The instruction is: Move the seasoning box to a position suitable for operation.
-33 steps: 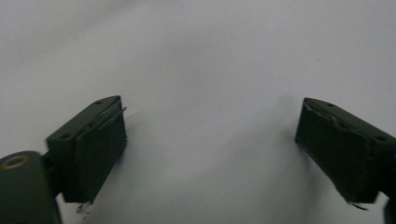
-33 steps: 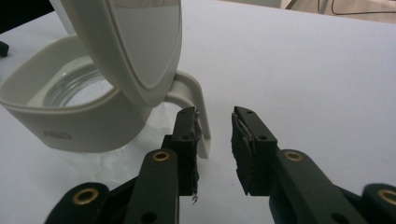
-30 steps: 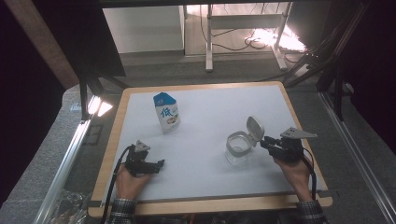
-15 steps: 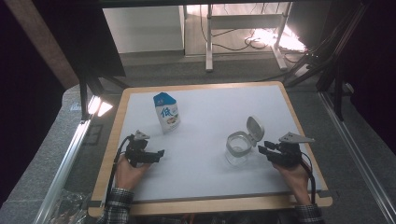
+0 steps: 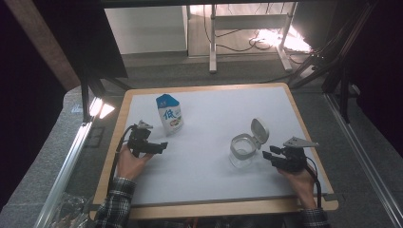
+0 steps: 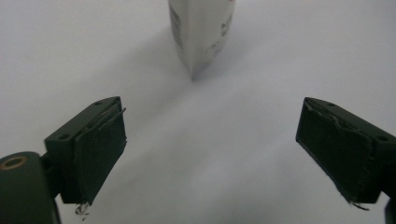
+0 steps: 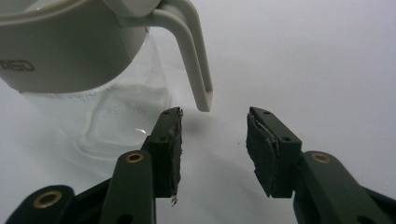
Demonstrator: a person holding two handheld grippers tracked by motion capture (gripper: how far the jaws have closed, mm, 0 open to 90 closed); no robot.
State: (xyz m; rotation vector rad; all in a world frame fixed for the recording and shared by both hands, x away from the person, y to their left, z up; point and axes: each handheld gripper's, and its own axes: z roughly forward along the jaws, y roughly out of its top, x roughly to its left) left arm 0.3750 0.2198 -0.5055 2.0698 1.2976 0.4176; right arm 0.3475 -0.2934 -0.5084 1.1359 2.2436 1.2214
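A blue-and-white pouch point(image 5: 168, 114) stands upright at the table's back left; its lower end point(image 6: 201, 32) shows straight ahead in the left gripper view. My left gripper point(image 5: 159, 146) hovers just in front of it, jaws wide open and empty point(image 6: 210, 149). At the right stands a clear jug point(image 5: 242, 149) with a white collar and a flipped-up lid point(image 5: 259, 129). My right gripper point(image 5: 267, 155) sits just right of it. Its jaws point(image 7: 214, 140) have just been opening, with nothing between them, and the white handle point(image 7: 194, 60) hangs just beyond the fingertips.
The white table top has a wooden rim point(image 5: 209, 209). Metal rails point(image 5: 71, 156) run along both sides. Beyond the far edge are a stand's legs point(image 5: 214, 42) and cables on the floor.
My left gripper has moved away from the front edge toward the pouch and risen a little. The right hand has hardly shifted, beside the jug.
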